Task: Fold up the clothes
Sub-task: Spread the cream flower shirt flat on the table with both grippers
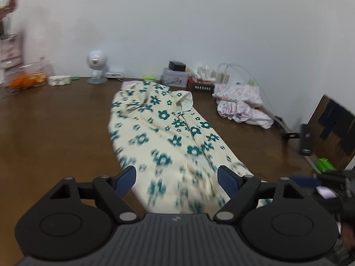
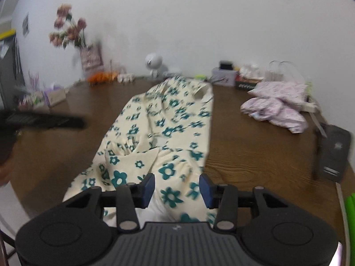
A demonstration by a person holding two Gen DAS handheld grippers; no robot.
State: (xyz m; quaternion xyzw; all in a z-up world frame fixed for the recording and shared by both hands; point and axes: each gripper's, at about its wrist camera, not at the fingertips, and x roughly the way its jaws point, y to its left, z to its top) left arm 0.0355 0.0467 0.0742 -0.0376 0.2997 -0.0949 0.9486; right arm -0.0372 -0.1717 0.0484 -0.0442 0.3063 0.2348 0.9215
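Garment flat mid-table | bare wood left | both grippers' jaws open, empty

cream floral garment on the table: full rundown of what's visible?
The cream garment is soft, thin-looking fabric printed with teal flowers. It lies lengthwise on the brown wooden table, already folded into a long narrow strip, with a white-lined collar or opening at its far end. The surface is wrinkled, and a flap is turned over near the close end. Both grippers' jaws stand open over that close end; no grip is visible. It lies apart from the pink floral pile.
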